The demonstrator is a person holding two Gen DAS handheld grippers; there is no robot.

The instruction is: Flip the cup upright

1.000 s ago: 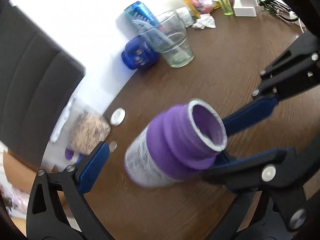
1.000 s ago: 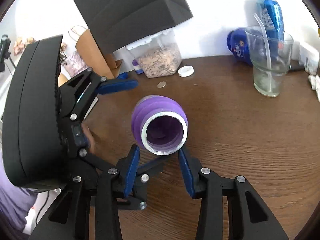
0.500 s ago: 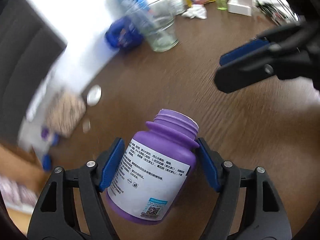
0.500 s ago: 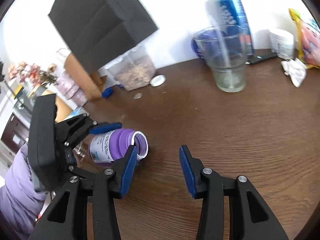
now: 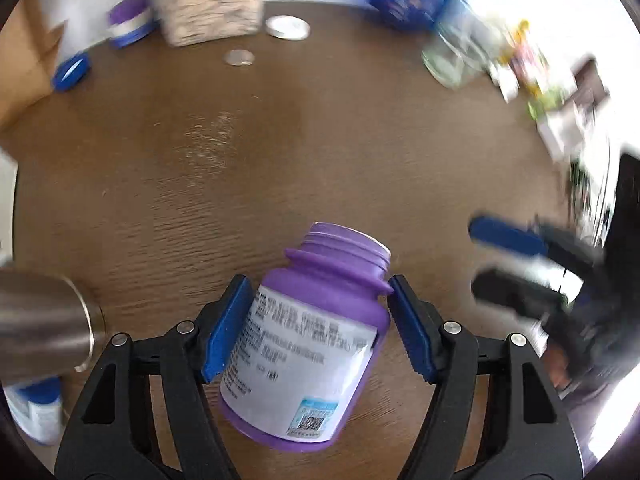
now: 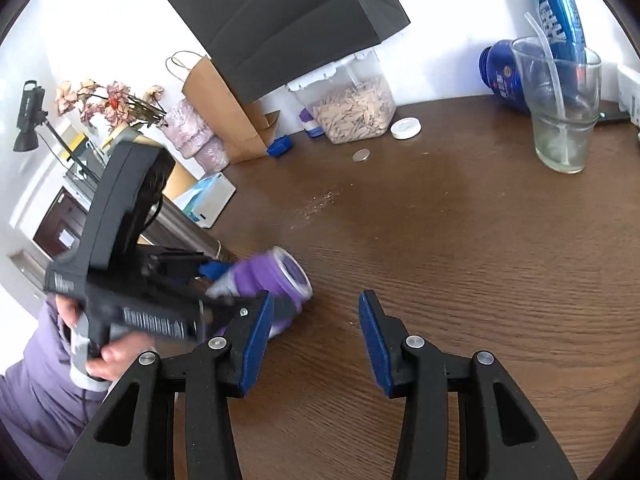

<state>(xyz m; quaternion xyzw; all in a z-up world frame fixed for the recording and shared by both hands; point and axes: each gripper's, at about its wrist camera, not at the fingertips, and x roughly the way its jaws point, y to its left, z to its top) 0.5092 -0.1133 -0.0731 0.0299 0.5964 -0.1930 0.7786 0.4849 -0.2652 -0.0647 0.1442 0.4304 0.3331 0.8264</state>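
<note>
Over the table [image 5: 320, 152], left tongs [image 5: 318, 330] hide bottle [image 5: 308, 344] sides.

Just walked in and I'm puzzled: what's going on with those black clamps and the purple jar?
A person holds a clamp-like gripper in each hand. The left gripper grips an open purple plastic bottle with a white label, tilted, mouth pointing away, above the brown wooden table. The right gripper is open and empty beside it. The bottle isn't upright yet.

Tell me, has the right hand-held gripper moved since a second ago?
Yes. The right hand-held gripper has let go of the purple bottle and backed off; the glass stayed put.
</note>
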